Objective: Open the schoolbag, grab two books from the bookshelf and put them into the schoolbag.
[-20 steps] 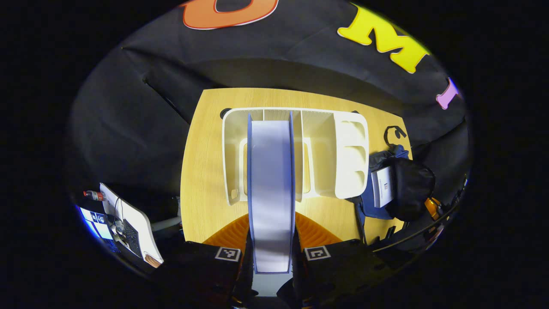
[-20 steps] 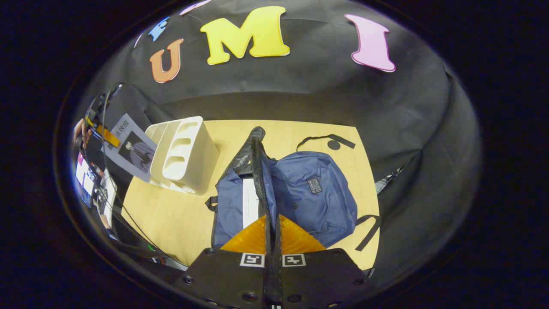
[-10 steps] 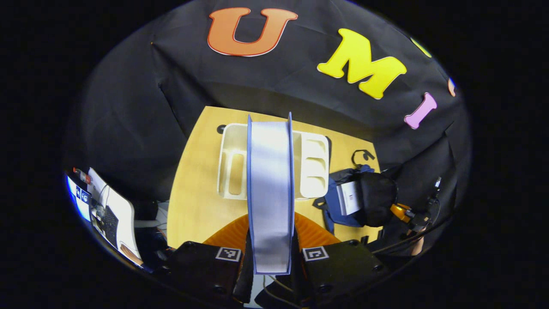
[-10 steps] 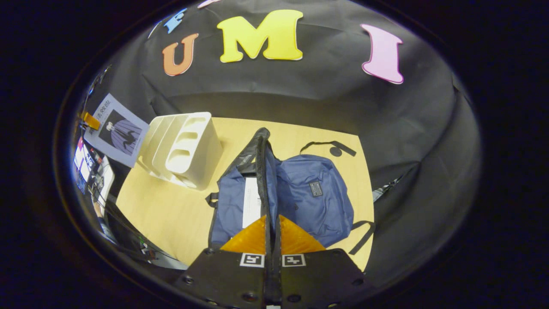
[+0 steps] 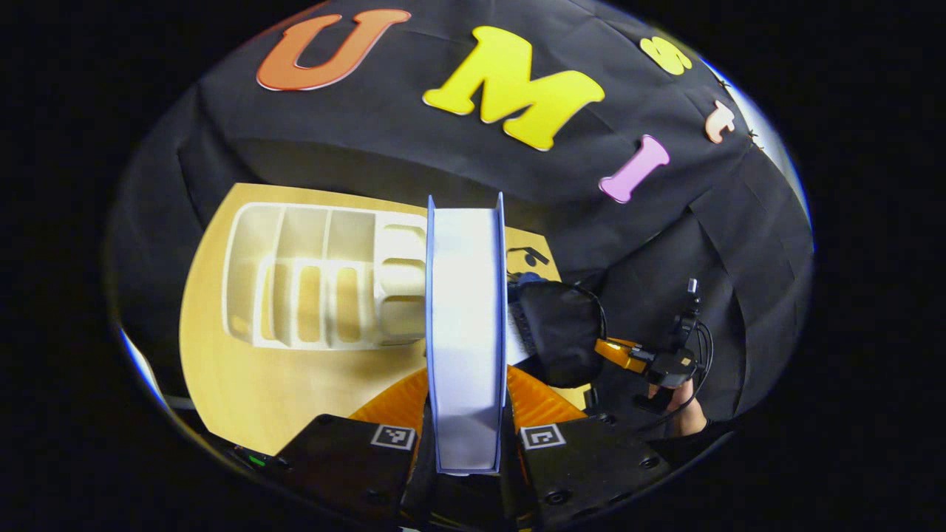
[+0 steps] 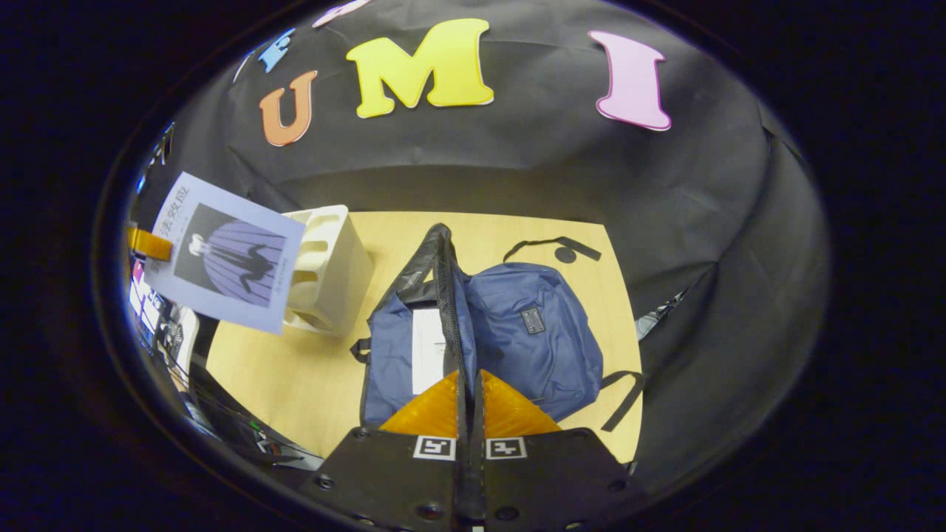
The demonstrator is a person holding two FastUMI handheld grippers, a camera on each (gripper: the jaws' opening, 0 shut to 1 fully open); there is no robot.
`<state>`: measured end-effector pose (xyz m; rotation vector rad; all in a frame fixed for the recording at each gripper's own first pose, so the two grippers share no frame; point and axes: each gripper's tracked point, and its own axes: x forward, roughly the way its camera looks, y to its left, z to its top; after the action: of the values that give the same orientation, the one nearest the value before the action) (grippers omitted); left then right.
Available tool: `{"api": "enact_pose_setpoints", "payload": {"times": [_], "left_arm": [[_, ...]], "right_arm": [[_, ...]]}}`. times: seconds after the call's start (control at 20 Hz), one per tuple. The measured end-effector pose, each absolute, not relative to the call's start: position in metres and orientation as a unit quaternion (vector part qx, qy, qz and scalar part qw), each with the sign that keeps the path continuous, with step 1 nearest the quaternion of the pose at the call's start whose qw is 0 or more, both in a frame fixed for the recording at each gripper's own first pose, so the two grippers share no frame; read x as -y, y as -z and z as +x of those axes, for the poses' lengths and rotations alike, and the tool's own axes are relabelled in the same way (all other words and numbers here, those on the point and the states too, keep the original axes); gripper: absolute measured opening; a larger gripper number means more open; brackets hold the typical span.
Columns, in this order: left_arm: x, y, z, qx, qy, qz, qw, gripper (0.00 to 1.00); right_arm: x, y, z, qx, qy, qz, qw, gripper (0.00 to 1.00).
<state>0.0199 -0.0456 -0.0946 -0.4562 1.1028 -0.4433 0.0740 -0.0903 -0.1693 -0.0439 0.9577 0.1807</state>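
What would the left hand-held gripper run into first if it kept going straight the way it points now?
Probably the open schoolbag: the book clamped in the left hand-held gripper leads, its far end lying between the white bookshelf and the bag. Depth is unclear, so it could instead pass over onto the table.

Your left gripper view looks down from high up; your right gripper view sits nearer. Both share the bookshelf [image 5: 318,288] [image 6: 329,270] and schoolbag [image 5: 558,332] [image 6: 532,332].

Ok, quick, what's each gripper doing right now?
Left gripper: closed on the book, held above the table.
Right gripper: closed on the schoolbag flap, holding it up.
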Motion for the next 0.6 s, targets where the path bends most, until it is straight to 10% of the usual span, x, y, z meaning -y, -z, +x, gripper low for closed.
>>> {"api": "enact_pose_setpoints", "payload": {"times": [0.6], "left_arm": [[0.169,0.194,0.002,-0.538,0.214,-0.340,0.741,0.37]], "right_arm": [[0.105,0.156,0.081,-0.462,-0.079,-0.017,0.883,0.00]]}}
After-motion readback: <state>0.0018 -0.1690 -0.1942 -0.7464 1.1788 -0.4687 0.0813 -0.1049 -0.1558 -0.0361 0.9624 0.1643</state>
